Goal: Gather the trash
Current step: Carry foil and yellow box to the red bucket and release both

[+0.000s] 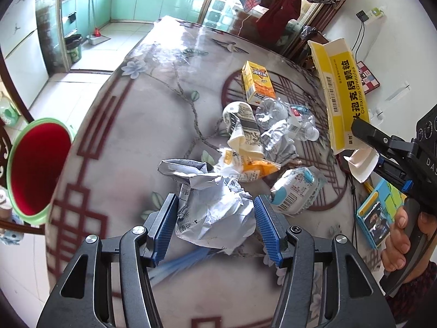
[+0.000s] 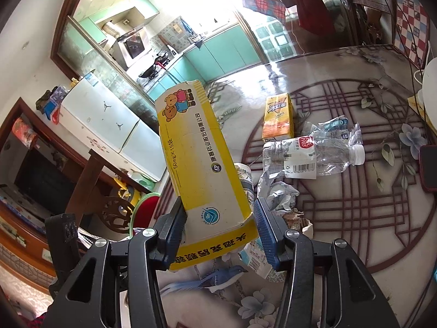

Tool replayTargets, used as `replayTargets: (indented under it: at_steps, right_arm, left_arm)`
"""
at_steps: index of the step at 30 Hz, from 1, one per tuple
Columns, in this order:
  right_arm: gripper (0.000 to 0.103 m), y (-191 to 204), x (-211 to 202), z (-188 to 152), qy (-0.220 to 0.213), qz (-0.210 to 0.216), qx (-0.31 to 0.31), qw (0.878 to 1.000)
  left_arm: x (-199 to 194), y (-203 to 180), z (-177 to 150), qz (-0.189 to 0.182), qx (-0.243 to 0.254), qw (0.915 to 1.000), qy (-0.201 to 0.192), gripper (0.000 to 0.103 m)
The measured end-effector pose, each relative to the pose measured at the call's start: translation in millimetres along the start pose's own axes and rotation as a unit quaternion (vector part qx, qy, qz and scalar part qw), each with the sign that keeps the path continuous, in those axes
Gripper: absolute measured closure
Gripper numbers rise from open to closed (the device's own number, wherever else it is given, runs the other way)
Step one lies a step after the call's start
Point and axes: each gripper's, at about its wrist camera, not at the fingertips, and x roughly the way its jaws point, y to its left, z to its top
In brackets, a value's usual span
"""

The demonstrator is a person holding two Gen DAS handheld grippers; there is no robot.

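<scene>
My left gripper (image 1: 217, 228) is shut on a crumpled white paper wrapper (image 1: 215, 207), its blue pads pressing both sides just above the flowered table (image 1: 131, 125). My right gripper (image 2: 218, 229) is shut on the lower end of a long yellow medicine box (image 2: 196, 150), held up tilted over the table; the box (image 1: 341, 95) and that gripper (image 1: 364, 134) also show at the right of the left wrist view. A red bin with a green rim (image 1: 35, 169) stands beside the table's left edge, and the bin (image 2: 144, 210) shows partly behind the box.
Loose trash lies mid-table: a yellow drink carton (image 1: 256, 82), a crushed plastic bottle (image 2: 308, 155), a paper cup (image 1: 243, 120), an orange wrapper (image 1: 254, 168), a small blue-white carton (image 1: 295, 191). A phone (image 2: 428, 166) and a blue box (image 1: 377, 218) lie at the right.
</scene>
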Motion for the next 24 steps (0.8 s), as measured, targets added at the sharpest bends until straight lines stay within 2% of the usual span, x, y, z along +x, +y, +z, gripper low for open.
replayTargets:
  at_steps: [14,24]
  right_arm:
    - [0.055,30.8,24.9,1.1,0.007,-0.011,-0.005,1.000]
    - [0.055,60.5,44.3,-4.1,0.004,-0.027,0.004,1.000]
  left_arm:
    - [-11.5,49.9,16.5,0.004,-0.016,0.9998,-0.008,0.047]
    - [-13.3,90.7,26.5,-0.007,-0.014,0.9999,-0.002,0.047]
